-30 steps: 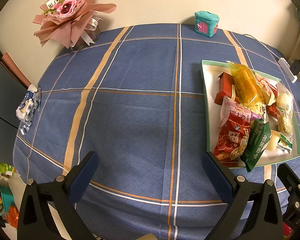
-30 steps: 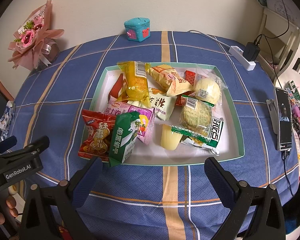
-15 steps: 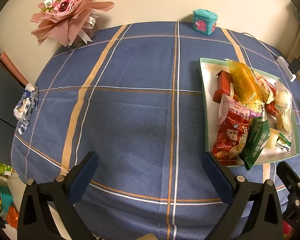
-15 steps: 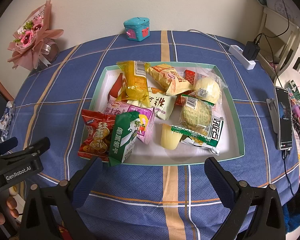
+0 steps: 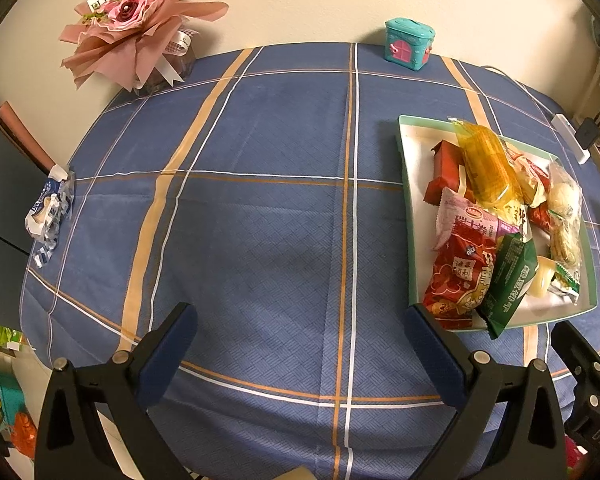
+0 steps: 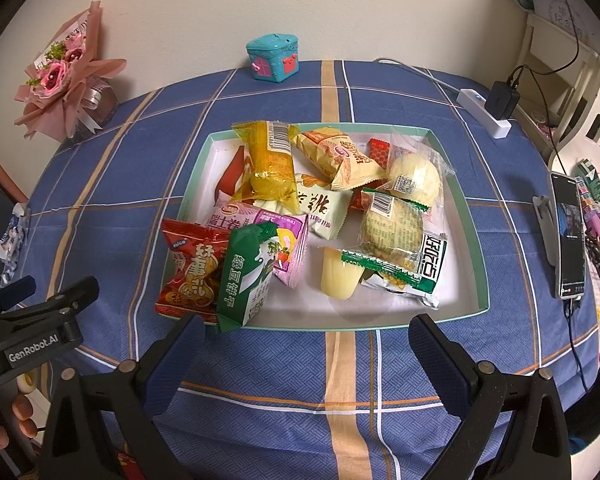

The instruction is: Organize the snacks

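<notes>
A white tray with a green rim (image 6: 478, 240) (image 5: 405, 184) sits on the blue plaid tablecloth and holds several wrapped snacks. Among them are a red packet (image 6: 192, 268) (image 5: 458, 276), a green packet (image 6: 246, 280) (image 5: 508, 280), a yellow packet (image 6: 270, 160) (image 5: 486, 164), a pink packet (image 6: 256, 224) and a pale jelly cup (image 6: 338, 276). My right gripper (image 6: 306, 350) is open and empty, just in front of the tray's near edge. My left gripper (image 5: 300, 340) is open and empty over bare cloth, left of the tray.
A teal toy house (image 6: 274, 56) (image 5: 408, 44) and a pink flower bouquet (image 5: 136, 20) (image 6: 66, 80) stand at the back by the wall. A power strip with a charger (image 6: 492, 108) and a phone on a stand (image 6: 568, 236) lie at the right. A crumpled wrapper (image 5: 50, 210) lies at the left edge.
The left wrist view has shifted slightly, so the tray and table sit a little lower and more to the left. The right gripper has hardly moved. Both grippers stay open.
</notes>
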The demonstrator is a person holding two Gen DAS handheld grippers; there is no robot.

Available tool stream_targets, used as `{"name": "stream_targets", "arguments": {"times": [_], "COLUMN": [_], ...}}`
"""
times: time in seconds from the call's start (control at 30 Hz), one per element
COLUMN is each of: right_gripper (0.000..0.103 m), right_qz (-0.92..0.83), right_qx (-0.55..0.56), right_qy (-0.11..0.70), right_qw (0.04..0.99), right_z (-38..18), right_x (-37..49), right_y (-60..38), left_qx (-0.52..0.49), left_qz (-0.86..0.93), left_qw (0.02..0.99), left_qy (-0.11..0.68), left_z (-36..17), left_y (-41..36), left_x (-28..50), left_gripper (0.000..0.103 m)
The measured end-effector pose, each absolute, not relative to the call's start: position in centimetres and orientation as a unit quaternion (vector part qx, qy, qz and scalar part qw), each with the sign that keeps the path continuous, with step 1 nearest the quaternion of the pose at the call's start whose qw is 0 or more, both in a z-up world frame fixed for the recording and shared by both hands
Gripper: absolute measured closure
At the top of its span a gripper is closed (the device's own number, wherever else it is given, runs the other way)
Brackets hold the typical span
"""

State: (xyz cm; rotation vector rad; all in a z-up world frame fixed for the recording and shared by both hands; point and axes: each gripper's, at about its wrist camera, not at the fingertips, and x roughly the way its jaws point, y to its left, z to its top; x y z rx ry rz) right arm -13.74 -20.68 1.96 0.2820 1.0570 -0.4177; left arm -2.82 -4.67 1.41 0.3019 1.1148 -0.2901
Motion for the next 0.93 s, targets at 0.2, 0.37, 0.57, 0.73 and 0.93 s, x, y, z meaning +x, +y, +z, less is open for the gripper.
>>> {"name": "stream_targets", "arguments": {"times": [0.2, 0.37, 0.57, 0.73, 0.93], "right_gripper": [0.0, 0.0, 0.0, 0.0, 0.0], "right_qz": [-0.198, -0.199, -0.201, -0.203, -0.204], "right_qx": [0.135, 0.14, 0.144, 0.148, 0.15], "right_qy": [0.499, 0.5, 0.501, 0.501, 0.502], "right_qw": [0.833, 0.831, 0.829, 0.828, 0.827], "right_z": [1.9, 1.7, 1.7, 1.6, 1.6], "right_x": [-13.8, -13.9, -13.9, -14.0, -13.9], "right_y": [-20.8, -20.8, -21.0, -21.0, -21.0], "left_qx": [0.142, 0.141, 0.139, 0.14, 0.14], "left_qz": [-0.136, -0.137, -0.139, -0.14, -0.137], "left_qw": [0.828, 0.828, 0.831, 0.835, 0.835], "left_qy": [0.525, 0.525, 0.52, 0.514, 0.514], "left_z": [1.5, 1.6, 2.0, 2.3, 2.4], "left_y": [-4.6, -4.5, -4.4, -4.4, -4.4], "left_x": [-2.8, -2.9, -3.1, -3.3, -3.3], "left_gripper": [0.0, 0.0, 0.0, 0.0, 0.0]}}
